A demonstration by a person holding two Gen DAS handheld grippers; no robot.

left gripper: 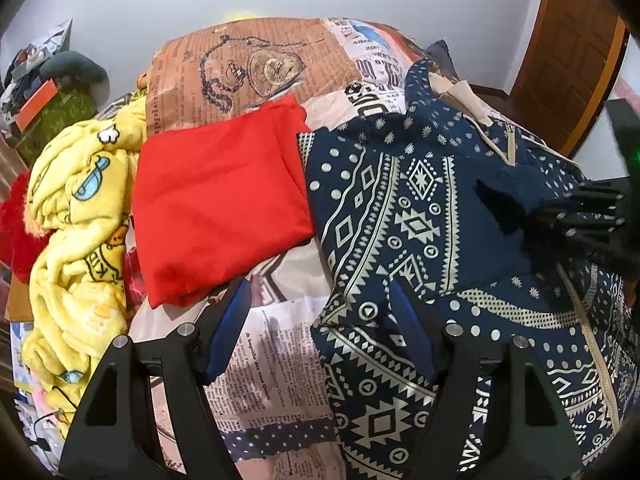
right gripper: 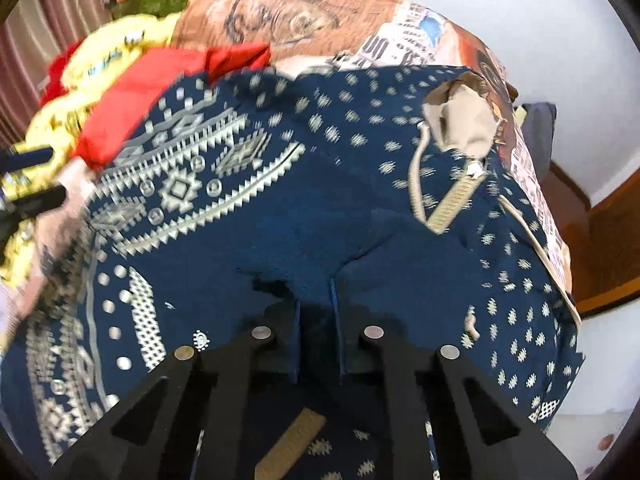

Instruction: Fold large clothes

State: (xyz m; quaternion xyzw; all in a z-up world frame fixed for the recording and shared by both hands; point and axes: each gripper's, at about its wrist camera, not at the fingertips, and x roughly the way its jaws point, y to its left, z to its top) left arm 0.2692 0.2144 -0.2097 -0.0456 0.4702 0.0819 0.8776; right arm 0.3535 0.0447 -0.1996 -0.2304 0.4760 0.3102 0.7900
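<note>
A navy zip jacket (left gripper: 424, 208) with a cream geometric print lies spread on the bed. Its beige-lined hood (right gripper: 460, 120) and zipper (right gripper: 456, 196) lie toward the far end. My left gripper (left gripper: 318, 300) hangs open over the jacket's left edge: the right finger (left gripper: 404, 312) is over the fabric, the left finger (left gripper: 230, 320) over the sheet. My right gripper (right gripper: 315, 300) is shut on a raised fold of plain navy cloth in the jacket's middle. It shows in the left wrist view as a black shape (left gripper: 504, 204) on the jacket.
The bed sheet (left gripper: 276, 364) has a newspaper print. A folded red cloth (left gripper: 216, 208) lies left of the jacket, with a crumpled yellow fleece blanket (left gripper: 76, 232) beyond it. A wooden door (left gripper: 572, 56) stands at the right, and a cluttered green bag (left gripper: 60, 116) at the far left.
</note>
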